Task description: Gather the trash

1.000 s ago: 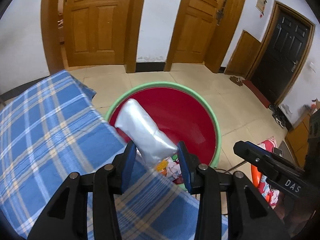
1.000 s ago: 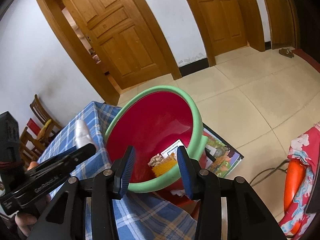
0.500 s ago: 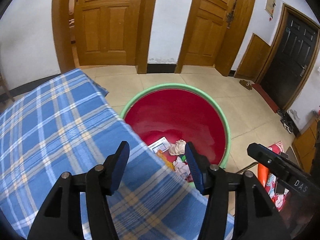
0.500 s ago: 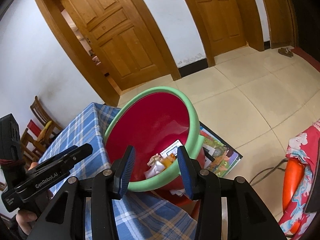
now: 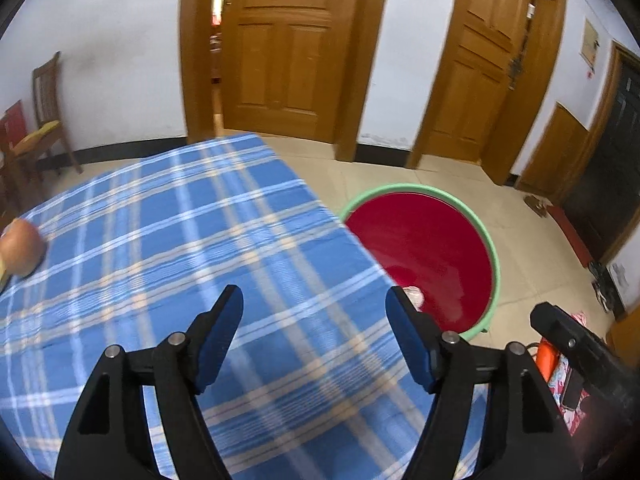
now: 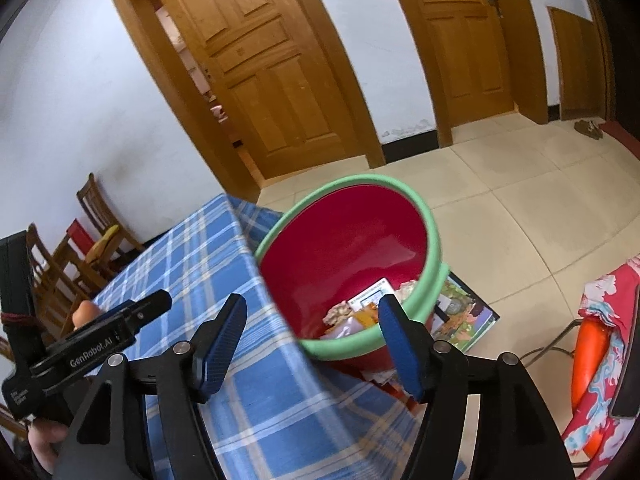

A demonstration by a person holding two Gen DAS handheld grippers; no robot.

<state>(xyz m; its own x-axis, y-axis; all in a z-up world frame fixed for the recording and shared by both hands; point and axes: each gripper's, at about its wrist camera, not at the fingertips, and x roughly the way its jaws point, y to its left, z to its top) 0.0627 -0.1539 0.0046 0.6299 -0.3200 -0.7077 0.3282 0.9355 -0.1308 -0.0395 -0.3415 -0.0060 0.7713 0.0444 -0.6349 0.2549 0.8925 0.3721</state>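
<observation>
Both grippers were empty with their fingers spread wide apart: the left gripper [image 5: 314,334] hovered over the blue checked tablecloth [image 5: 168,240], and the right gripper [image 6: 312,336] hung at the table's edge, facing the red basin [image 6: 348,248] with the green rim that sat on the floor just beside the table. Judging by how things lay, most of the collecting looked done, since the trash [image 6: 360,312], crumpled wrappers and a printed card, lay piled in the bottom of the basin, and the cloth in front of the left gripper showed no litter. One roundish, peach-coloured thing [image 5: 20,248] sat at the far left edge of the cloth; it was too blurred to tell whether it was trash or fruit. The left wrist view alone showed that thing and the broad spread of cloth, but only a scrap of the basin's contents. The right wrist view showed the trash heap plainly, a picture book [image 6: 468,316] under the basin, and the other gripper's black body.
</observation>
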